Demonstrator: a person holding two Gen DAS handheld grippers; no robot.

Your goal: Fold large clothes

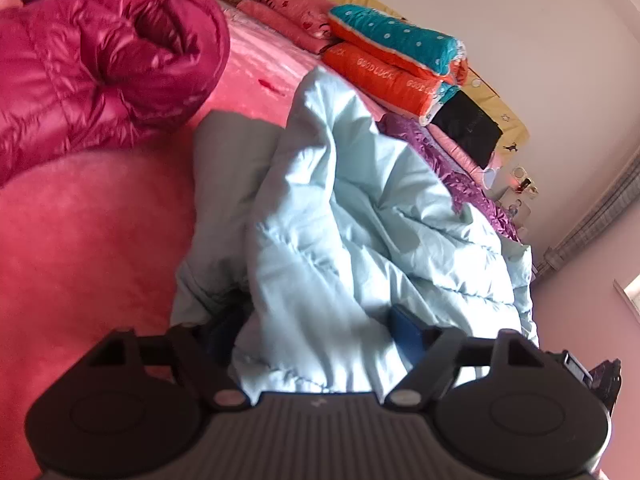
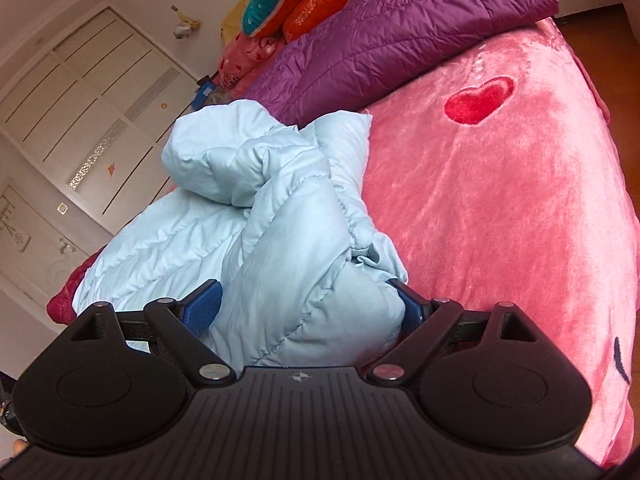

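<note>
Left tongs [image 1: 320, 332] pinching pale blue jacket [image 1: 360, 216], right tongs [image 2: 308, 304] likewise (bunched).

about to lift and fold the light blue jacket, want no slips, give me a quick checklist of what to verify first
1. Left gripper has fabric of the light blue jacket between its jaws: ok.
2. Right gripper has a thick bunch of jacket between its jaws: ok.
3. Both grips firmly clamped: cannot tell, the jaws stand wide around the padding.
4. Jacket laid flat for folding: not ok, it is crumpled in a heap.
5. Bare pink bedspread beside the jacket to lay it out: ok.
6. Purple jacket apart from the blue one: not ok, they touch.
</note>
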